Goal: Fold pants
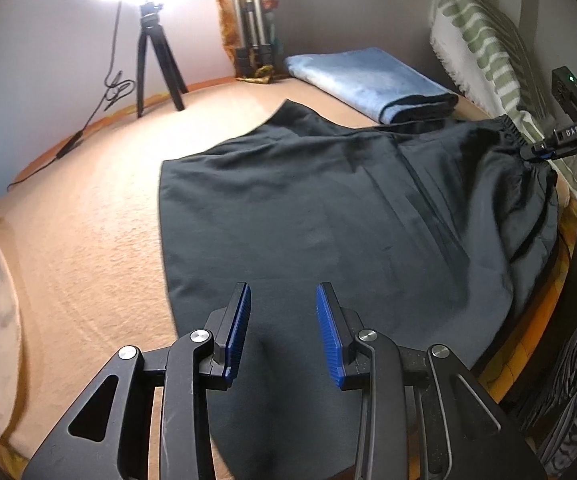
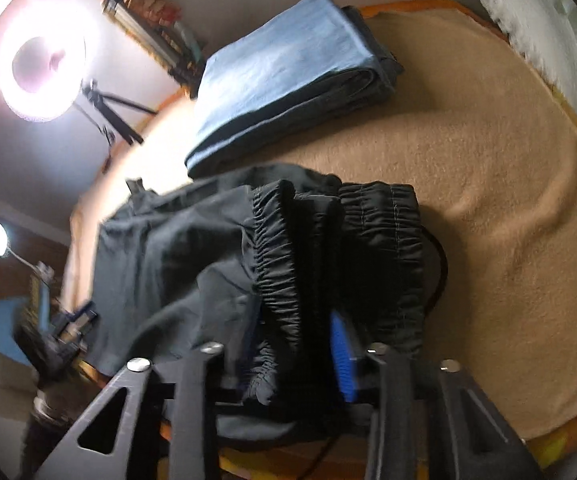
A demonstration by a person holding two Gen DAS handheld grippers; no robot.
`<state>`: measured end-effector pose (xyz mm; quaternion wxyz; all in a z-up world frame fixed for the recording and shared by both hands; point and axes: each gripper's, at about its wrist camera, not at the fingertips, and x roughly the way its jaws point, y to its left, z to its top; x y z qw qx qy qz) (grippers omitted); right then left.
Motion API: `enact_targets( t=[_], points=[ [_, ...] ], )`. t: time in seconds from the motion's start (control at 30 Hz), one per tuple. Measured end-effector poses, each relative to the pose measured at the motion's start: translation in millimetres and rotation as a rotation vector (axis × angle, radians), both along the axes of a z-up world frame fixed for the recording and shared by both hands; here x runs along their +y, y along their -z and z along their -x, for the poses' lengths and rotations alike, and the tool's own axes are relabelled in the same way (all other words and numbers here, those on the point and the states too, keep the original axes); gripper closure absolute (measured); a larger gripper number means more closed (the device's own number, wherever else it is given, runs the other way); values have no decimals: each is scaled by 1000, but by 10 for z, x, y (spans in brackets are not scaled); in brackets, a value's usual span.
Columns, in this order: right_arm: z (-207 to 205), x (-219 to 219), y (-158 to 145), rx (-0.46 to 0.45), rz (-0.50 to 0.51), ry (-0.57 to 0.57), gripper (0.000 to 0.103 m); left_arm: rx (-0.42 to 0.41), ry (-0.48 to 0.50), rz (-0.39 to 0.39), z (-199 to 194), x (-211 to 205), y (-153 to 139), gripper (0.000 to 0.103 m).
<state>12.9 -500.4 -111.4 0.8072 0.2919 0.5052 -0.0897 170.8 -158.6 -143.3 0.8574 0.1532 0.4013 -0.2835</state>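
Left wrist: we see our left gripper (image 1: 283,312) spread, nothing pinched, over the dark pants (image 1: 328,216) lying flat on the tan blanket (image 1: 88,208). Right wrist: our right gripper (image 2: 292,356) has the bunched waistband (image 2: 276,248) between its pads; we can't tell if they press.

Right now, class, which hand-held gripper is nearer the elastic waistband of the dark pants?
Right. The right hand-held gripper has the waistband between its fingers; the left hand-held gripper hovers over the far leg end.
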Motion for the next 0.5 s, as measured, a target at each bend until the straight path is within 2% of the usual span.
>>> enact_targets(
  t=[0.1, 0.2, 0.37, 0.5],
  points=[
    [-35, 66, -75, 37, 104, -17, 84, -25, -23, -14, 28, 82, -30, 60],
    [-78, 104, -135, 86, 211, -29, 84, -20, -45, -27, 47, 178, -7, 60],
    [-114, 225, -191, 142, 295, -75, 68, 7, -93, -33, 90, 366, 43, 60],
    [-65, 263, -378, 98, 325, -42, 62, 54, -137, 3, 112, 520, 60, 55]
  ],
)
